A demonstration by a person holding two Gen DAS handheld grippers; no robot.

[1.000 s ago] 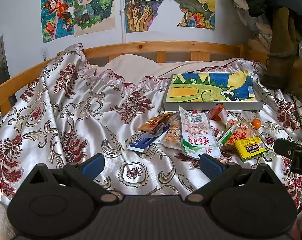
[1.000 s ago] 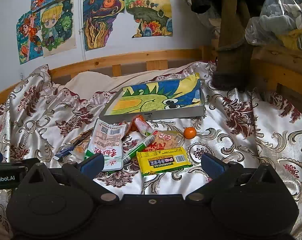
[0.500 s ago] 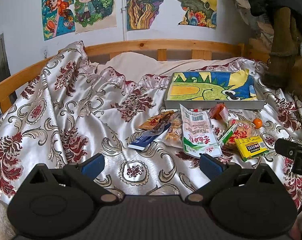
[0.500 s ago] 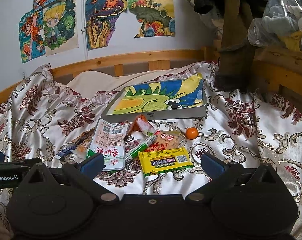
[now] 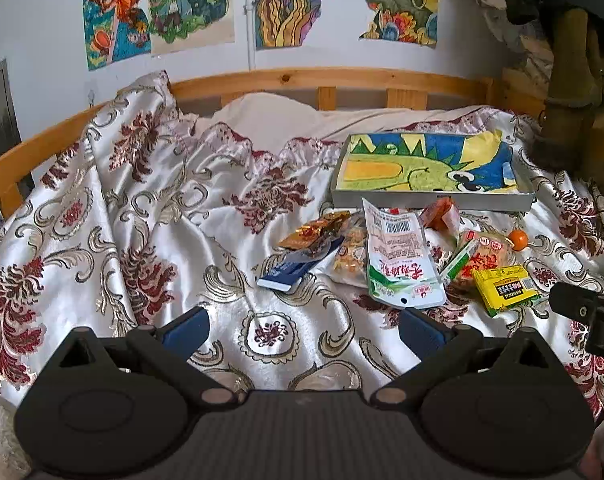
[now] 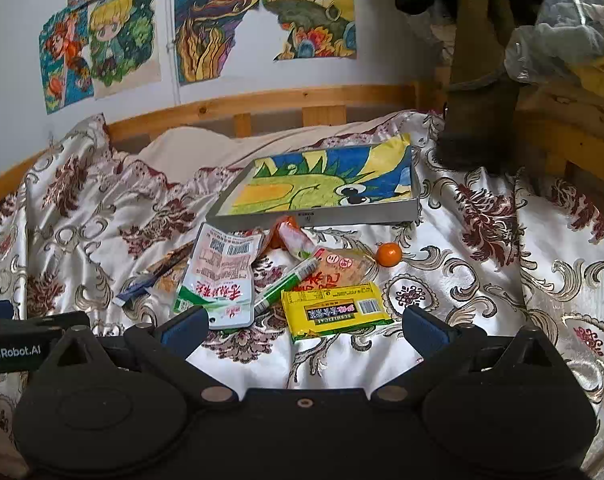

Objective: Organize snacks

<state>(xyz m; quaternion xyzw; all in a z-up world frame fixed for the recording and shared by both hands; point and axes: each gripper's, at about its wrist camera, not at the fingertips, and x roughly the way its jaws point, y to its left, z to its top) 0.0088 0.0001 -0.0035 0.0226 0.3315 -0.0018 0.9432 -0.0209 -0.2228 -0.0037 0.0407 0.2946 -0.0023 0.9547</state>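
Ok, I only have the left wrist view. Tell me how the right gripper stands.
Observer: The right gripper is open, with nothing held between its fingers.
Operator: Say what lies straight ahead of it.
Observer: The yellow packet, flat on the bedspread, right in front of the open fingers.
Operator: Tell me whether my left gripper shows over there.
Observer: Only the side of the left gripper shows, at the lower left edge of the right wrist view, printed GenRobot.AI.
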